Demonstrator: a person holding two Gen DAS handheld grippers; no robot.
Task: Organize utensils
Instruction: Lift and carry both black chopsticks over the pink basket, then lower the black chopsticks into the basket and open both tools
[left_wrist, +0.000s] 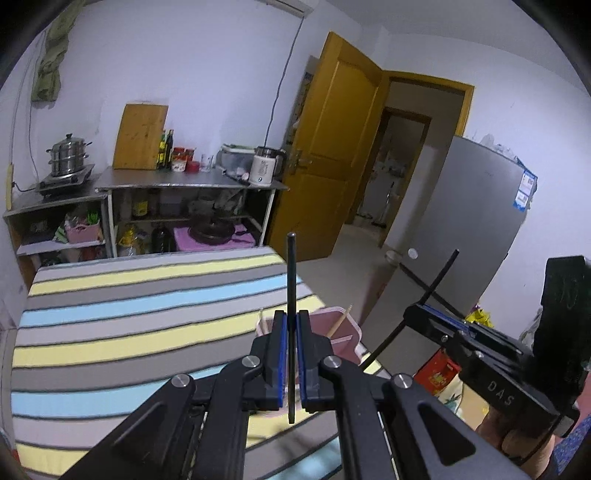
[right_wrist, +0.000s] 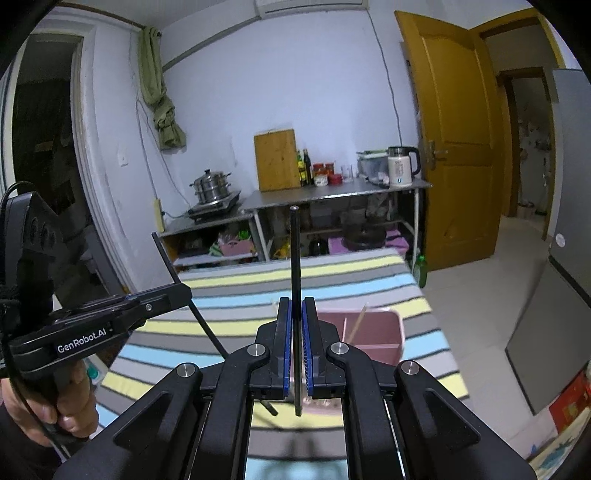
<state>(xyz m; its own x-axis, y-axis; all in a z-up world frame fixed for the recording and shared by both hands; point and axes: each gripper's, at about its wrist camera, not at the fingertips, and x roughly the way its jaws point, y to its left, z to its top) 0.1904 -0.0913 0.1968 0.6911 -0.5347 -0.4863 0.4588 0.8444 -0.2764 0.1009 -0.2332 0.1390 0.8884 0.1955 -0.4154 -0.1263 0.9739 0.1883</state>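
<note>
My left gripper (left_wrist: 291, 316) is shut on a black chopstick (left_wrist: 291, 280) that stands upright between its blue pads. My right gripper (right_wrist: 296, 304) is shut on another black chopstick (right_wrist: 294, 258), also upright. Both are held above the striped bed, just before a pink utensil basket (left_wrist: 345, 338) that holds wooden chopsticks (left_wrist: 340, 321). The basket also shows in the right wrist view (right_wrist: 373, 332). The right gripper (left_wrist: 421, 314) appears at the right of the left wrist view with its chopstick slanted. The left gripper (right_wrist: 177, 291) appears at the left of the right wrist view.
The striped bedsheet (left_wrist: 129, 314) covers the surface below. A metal kitchen table (left_wrist: 184, 181) with a kettle, jars and cutting board stands behind. A steamer pot (left_wrist: 68, 155) sits on a stove. A grey fridge (left_wrist: 472, 229) and an open wooden door (left_wrist: 332, 147) are at the right.
</note>
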